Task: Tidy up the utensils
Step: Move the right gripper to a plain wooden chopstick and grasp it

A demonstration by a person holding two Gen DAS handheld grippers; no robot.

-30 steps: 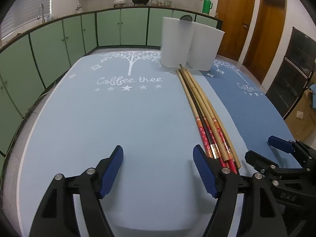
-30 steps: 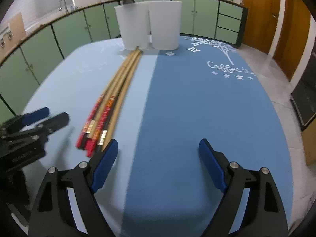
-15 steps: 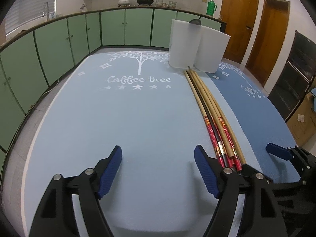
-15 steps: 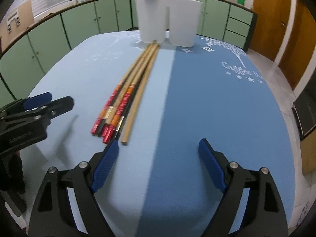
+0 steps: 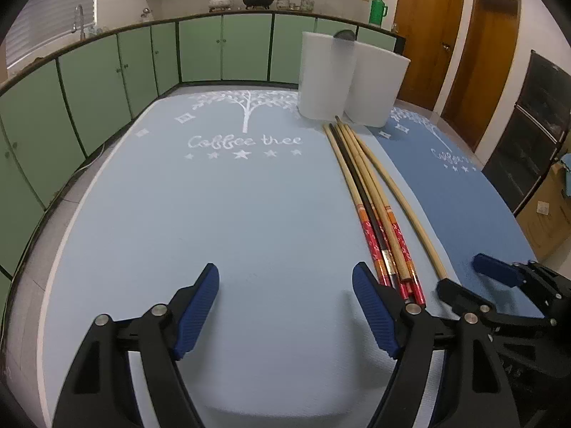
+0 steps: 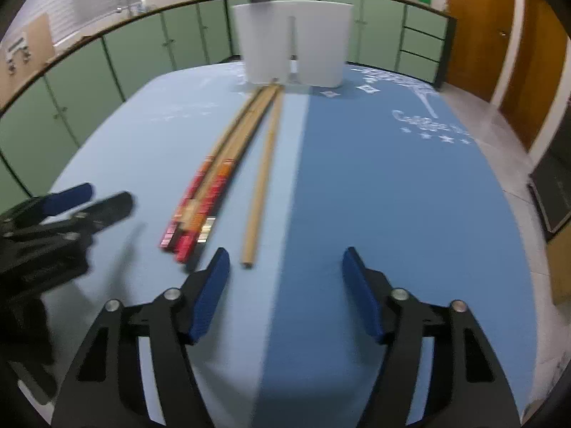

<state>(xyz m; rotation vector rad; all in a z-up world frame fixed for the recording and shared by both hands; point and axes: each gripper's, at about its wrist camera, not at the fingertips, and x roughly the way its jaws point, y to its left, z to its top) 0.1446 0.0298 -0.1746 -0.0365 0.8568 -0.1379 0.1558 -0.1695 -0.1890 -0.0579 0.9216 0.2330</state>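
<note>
A bundle of long chopsticks (image 5: 374, 210) (image 6: 214, 178), bamboo with red patterned ends, lies on the light blue mat (image 5: 214, 214). One plain bamboo chopstick (image 5: 403, 196) (image 6: 264, 171) lies apart on its right. My right gripper (image 6: 285, 264) (image 5: 460, 274) is closing. The plain stick's near end sits just inside its left fingertip, with no pad pressing on it. My left gripper (image 5: 285, 303) (image 6: 103, 196) stands open over bare mat, left of the bundle's red ends. Two white containers (image 5: 321, 78) (image 6: 321, 42) stand at the chopsticks' far tips.
A darker blue mat (image 6: 392, 214) covers the table's right half. A dark utensil head (image 5: 344, 34) sticks out of the left container. Green cabinets (image 5: 107, 82) curve round the back and left; wooden doors (image 5: 428, 28) stand at the right.
The plain bamboo chopstick has come away from the bundle to the right. The right gripper's jaws have narrowed. The left gripper stays open over the same spot.
</note>
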